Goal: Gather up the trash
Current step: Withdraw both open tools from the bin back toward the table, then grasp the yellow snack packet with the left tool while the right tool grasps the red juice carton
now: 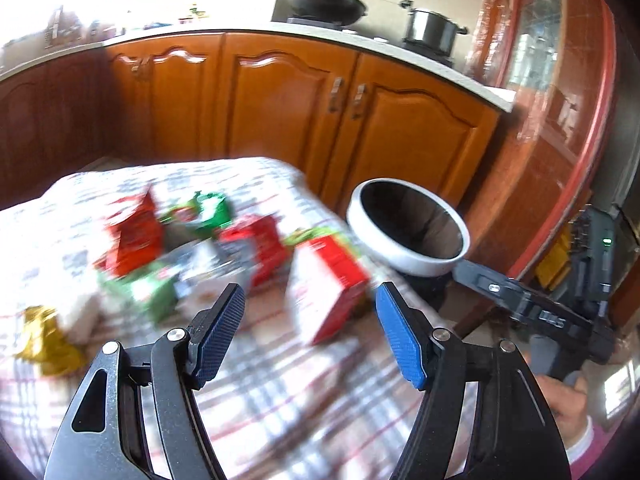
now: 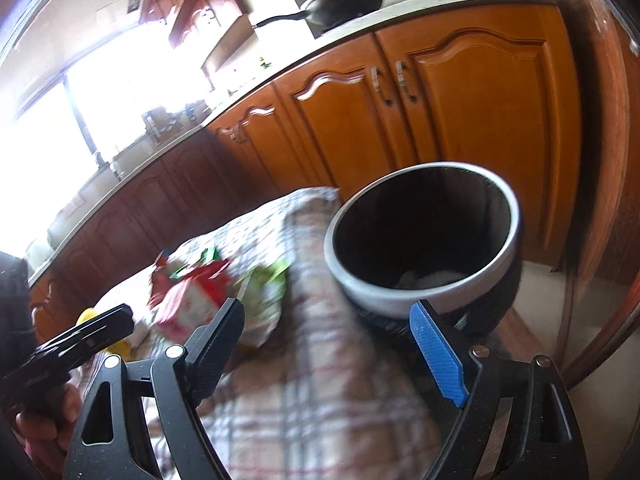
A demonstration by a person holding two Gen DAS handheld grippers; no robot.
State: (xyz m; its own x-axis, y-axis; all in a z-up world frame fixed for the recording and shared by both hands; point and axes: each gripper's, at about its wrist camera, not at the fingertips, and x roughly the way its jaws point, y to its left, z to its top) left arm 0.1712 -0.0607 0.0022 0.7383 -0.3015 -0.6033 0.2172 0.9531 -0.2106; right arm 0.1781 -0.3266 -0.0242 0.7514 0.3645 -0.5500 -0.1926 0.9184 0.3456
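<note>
In the left wrist view, motion blur smears the pile of red, green and white cartons (image 1: 224,256) on the checked tablecloth (image 1: 280,392), just beyond the left gripper (image 1: 310,308), whose ribbed blue jaws stand released and empty. In the right wrist view, the right gripper (image 2: 326,326) is likewise spread wide with nothing held, facing the round bin (image 2: 424,240) with its white rim and dark hollow, beside the cloth's edge, something pale and indistinct at its bottom.

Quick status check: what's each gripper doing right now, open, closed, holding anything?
Left gripper: open, holding nothing, above the trash on the table.
Right gripper: open, holding nothing, near the bin.
</note>
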